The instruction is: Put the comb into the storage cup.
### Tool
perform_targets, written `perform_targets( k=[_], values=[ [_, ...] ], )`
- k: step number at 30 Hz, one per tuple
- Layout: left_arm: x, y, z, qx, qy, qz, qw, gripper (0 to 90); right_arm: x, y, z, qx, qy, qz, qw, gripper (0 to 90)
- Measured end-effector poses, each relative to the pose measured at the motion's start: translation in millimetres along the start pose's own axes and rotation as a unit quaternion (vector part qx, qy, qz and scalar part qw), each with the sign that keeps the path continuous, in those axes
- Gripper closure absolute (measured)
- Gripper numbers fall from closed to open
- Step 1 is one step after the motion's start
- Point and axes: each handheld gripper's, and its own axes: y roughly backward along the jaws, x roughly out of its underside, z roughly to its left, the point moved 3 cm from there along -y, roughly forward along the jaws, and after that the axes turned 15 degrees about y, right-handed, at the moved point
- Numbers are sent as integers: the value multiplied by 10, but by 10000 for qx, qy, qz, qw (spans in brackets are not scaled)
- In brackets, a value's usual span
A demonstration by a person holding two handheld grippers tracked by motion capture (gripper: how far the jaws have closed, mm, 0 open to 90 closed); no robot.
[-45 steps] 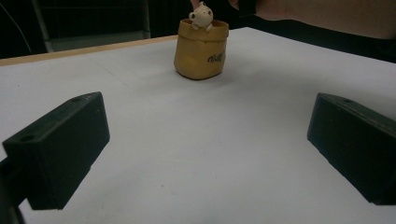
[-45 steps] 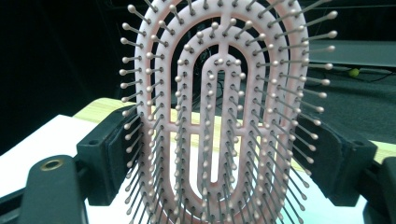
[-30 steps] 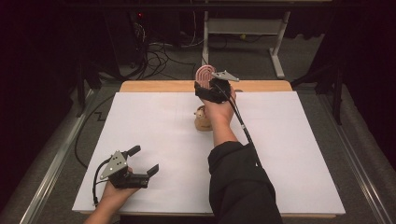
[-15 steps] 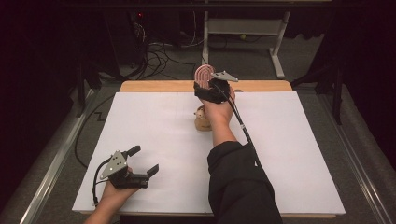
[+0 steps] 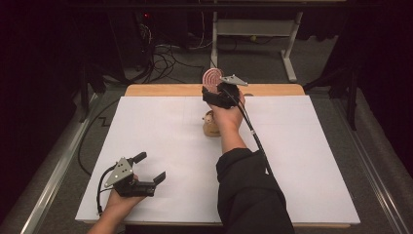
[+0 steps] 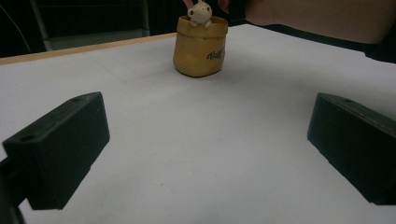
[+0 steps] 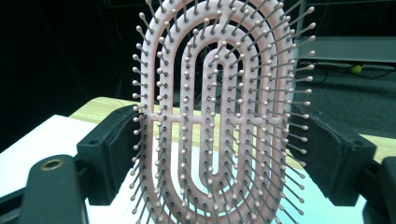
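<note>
You're holding the pink plastic vented hairbrush head with ball-tipped bristles (image 7: pixel 217 112) upright at the far edge of the table, and your right gripper (image 7: pixel 219 154) is clamping it from both sides, one black pad pressing on each rim. From above, the brush (image 5: pixel 212 78) is standing over the strip of bare wooden tabletop (image 5: pixel 160 90) beyond the white sheet (image 5: pixel 156 131). It's looking light, I'd say, and fairly stiff in the frame, but that open ribbed shape is probably flexing a little under squeeze, and the smooth plastic rim may be slipping if you're easing off. The rims where you're pinching now seem the right place; the thin bristles would be bending and giving no purchase. Just beside your right wrist, the small mustard-yellow soft pouch with a white rabbit figure peeking out (image 6: pixel 200 44) is sitting upright on the sheet, so you're wanting to mind it as you're lowering. Down near the front edge, your left gripper (image 5: pixel 146 173) is resting low over the sheet, jaws standing wide apart and holding nothing, pointing toward that pouch.
</note>
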Motion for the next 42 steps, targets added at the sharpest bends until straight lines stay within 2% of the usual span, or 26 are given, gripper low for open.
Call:
perform_targets(
  k=[12,33,36,42],
  values=[
    [2,0,-3,1,-11,8,10000,0,-16,20,-12,3,18,14,10000,186],
    [0,-2,15,-57,-16,33,10000,0,-5,54,-56,-50,16,237,9997,2],
    [2,-9,13,-58,-1,33,10000,0,-24,75,-40,-40,135,194,9997,2],
    [-1,-11,19,-68,23,34,10000,0,-62,138,-8,-51,193,157,9997,1]
  ],
)
